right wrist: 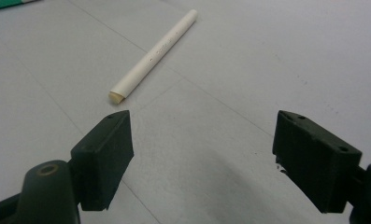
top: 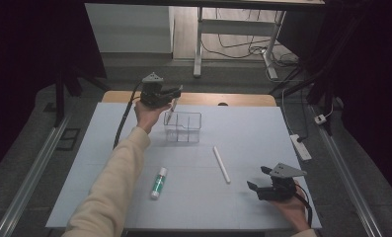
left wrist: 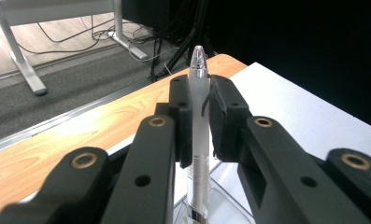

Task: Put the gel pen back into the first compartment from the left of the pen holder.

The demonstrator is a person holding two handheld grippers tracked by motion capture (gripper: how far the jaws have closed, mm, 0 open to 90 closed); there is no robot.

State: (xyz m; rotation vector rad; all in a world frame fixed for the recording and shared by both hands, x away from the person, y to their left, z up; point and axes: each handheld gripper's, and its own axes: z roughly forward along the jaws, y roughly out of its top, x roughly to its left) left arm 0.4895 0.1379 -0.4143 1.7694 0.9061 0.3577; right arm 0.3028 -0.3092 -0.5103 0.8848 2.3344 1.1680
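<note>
I see the right gripper (top: 262, 178) near right on the white mat (top: 253, 133), jaws apart, white stick (right wrist: 153, 52) just ahead. Left gripper (left wrist: 200, 109) is clamped on a clear pen (left wrist: 198, 135), tilted over the clear box (top: 182, 127) at far centre-left.

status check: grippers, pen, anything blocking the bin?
Left gripper shut on pen, held over clear bin. Right gripper open, idle near white stick. Bin mouth unobstructed.

White table (top: 243, 197), clear box (top: 183, 127), glue stick (top: 159, 182), white tube (top: 221, 164)
</note>
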